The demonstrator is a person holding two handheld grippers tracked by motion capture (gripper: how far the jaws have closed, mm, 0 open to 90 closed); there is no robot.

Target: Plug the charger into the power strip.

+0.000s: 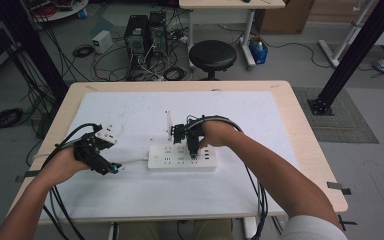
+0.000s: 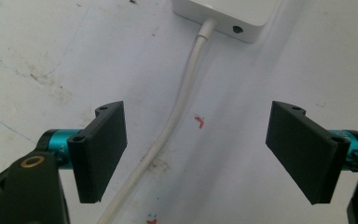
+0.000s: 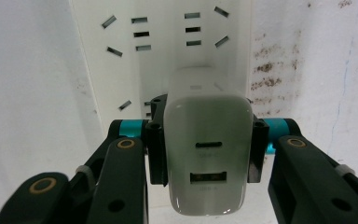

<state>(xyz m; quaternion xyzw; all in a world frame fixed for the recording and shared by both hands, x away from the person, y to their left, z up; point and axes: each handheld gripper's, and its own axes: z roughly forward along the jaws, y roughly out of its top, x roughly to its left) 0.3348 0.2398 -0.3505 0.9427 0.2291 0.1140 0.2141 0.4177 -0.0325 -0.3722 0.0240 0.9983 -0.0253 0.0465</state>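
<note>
At the middle of the surface (image 1: 260,190), we hold a white charger (image 3: 208,154) in the right tool (image 3: 208,140), its jaws clamped on the charger's two sides, directly over the white power strip (image 1: 181,158). The charger's two ports face the camera in the right gripper view, and its far end sits against the strip's socket face; whether the prongs are fully home we cannot tell. We judge the step in hand to be plugging the charger in, close to done. The next move calls for a straight push down into the socket, then letting the jaws go without tilting the charger out.

Our left tool (image 2: 196,149) waits toward the surface's left edge, jaws wide and holding nothing, straddling the strip's white cord (image 2: 179,107), which runs between them without touching either pad. It could steady the strip if the push makes it slide.

A small white upright piece (image 1: 169,125) stands just behind the strip, close to the right hand (image 1: 219,134); nothing else crowds the sockets. Beyond the far edge, a black stool (image 1: 212,55) and computer towers (image 1: 146,32) stand on the floor.
</note>
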